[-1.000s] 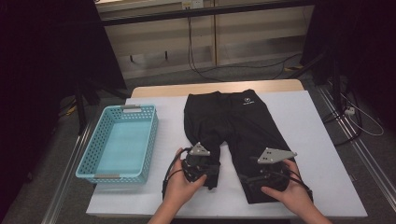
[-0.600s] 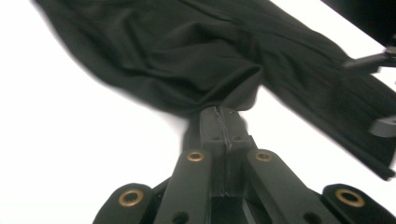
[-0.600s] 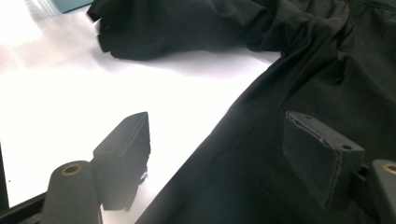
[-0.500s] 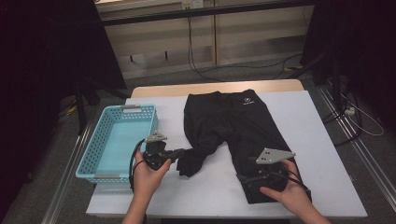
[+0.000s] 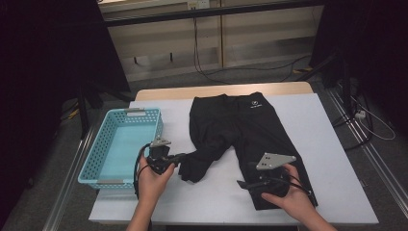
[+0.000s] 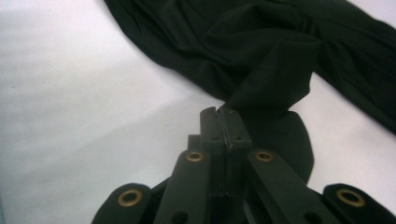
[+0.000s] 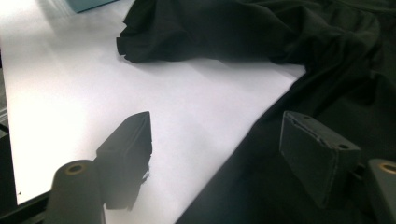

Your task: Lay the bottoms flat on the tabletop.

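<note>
Left gripper view has my left gripper (image 6: 224,122) pinched tight on the hem of the black pants (image 6: 261,60), whose leg I've dragged sideways toward the blue basket (image 5: 122,144), bunching it. My right gripper (image 7: 219,154) has its fingers spread and closing slightly, astride the other leg's hem on the table (image 7: 70,70), gripping nothing yet.

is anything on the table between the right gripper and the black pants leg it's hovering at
Nothing visible does. The right gripper has open jaws straddling the edge of the black fabric pants, with bare white table under one jaw. The left gripper is shut on the other leg's hem.
</note>
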Action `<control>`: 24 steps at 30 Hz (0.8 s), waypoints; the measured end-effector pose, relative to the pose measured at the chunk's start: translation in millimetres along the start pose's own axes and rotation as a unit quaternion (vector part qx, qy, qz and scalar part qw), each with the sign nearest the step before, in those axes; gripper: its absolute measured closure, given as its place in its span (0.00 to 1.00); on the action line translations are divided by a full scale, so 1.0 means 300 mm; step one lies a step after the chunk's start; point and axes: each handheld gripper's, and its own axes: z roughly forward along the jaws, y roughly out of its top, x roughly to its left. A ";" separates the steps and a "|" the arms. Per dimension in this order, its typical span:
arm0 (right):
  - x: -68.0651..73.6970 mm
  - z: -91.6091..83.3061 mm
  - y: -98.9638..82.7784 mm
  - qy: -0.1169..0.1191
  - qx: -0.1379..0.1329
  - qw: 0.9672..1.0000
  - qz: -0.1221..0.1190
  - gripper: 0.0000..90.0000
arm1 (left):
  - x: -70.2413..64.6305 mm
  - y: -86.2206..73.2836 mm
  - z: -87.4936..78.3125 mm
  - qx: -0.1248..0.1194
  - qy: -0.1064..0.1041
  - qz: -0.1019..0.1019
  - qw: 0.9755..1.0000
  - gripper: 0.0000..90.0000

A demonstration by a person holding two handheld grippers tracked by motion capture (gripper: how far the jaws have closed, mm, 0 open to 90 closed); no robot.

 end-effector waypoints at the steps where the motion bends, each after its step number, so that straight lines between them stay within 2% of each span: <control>1: 0.002 0.004 0.003 0.001 0.001 1.000 -0.002 0.29 | 0.000 -0.001 0.003 0.000 0.002 -0.001 1.000 1.00; 4: 0.003 0.009 0.010 0.002 0.000 1.000 -0.006 0.29 | 0.001 -0.001 0.003 0.000 0.008 -0.002 1.000 1.00; 11: 0.009 0.032 0.040 0.007 -0.004 1.000 -0.007 0.29 | 0.005 0.005 -0.004 -0.006 0.001 -0.006 1.000 1.00; 15: 0.028 0.069 0.069 0.017 -0.001 1.000 -0.016 0.29 | 0.002 0.005 -0.005 -0.004 -0.009 -0.009 1.000 1.00; 17: 0.036 0.091 0.085 0.030 -0.004 1.000 -0.007 0.29 | -0.005 0.007 -0.006 -0.002 -0.010 -0.005 1.000 1.00; 21: 0.055 0.134 0.114 0.029 0.000 0.999 -0.014 0.29 | -0.012 0.011 -0.005 -0.002 -0.012 -0.004 1.000 1.00; 24: 0.075 0.168 0.132 0.037 -0.001 0.999 -0.017 0.36 | -0.011 0.005 -0.001 0.003 -0.009 -0.004 1.000 1.00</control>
